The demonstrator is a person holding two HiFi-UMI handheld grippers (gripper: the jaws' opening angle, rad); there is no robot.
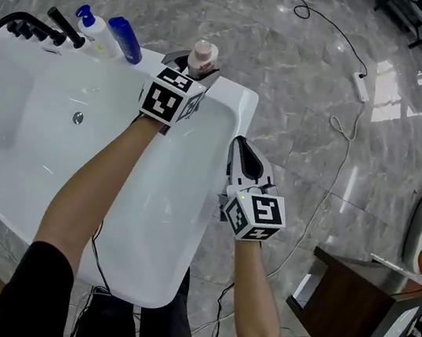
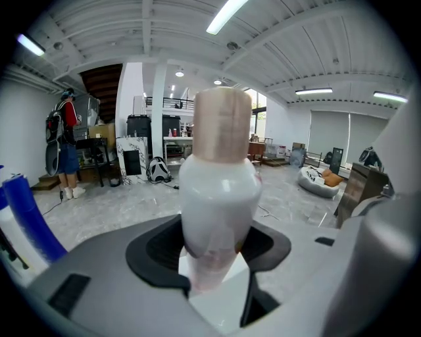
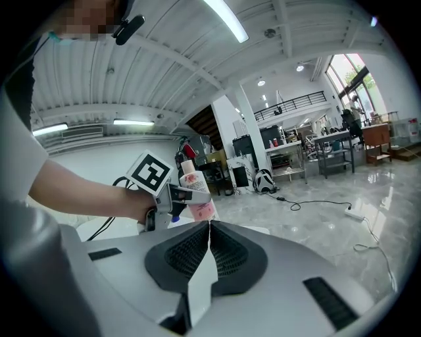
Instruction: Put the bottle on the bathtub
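Faucet fittings (image 1: 15, 28) in black stand at the far left corner of the white bathtub (image 1: 46, 154), with a curved spout and some short handles. Just to the right of them, on the far rim, a white pump bottle (image 1: 98, 30) with a blue pump head and a blue bottle (image 1: 126, 39) stand close beside each other. Further right along the same rim, at the far right corner of the tub, the left gripper (image 1: 194, 67) reaches across the basin. Its jaws are parted only as wide as the body of the bottle (image 1: 203, 57), and they press on it from both sides. The bottle is white with a pale pink cap and stands upright. In the left gripper view its lower part (image 2: 214, 217) sits between the two dark pads, with the white rim directly under it; whether the base already touches the rim I cannot tell. The right gripper (image 1: 240, 146) hangs at the right edge of the tub, well apart from the bottle. Its jaws are pressed together and nothing is between them. On the grey marble floor to the right lie a thin cable (image 1: 344, 129) and a white power strip (image 1: 361, 86), and near the lower right corner stands a dark wooden table (image 1: 356, 306).
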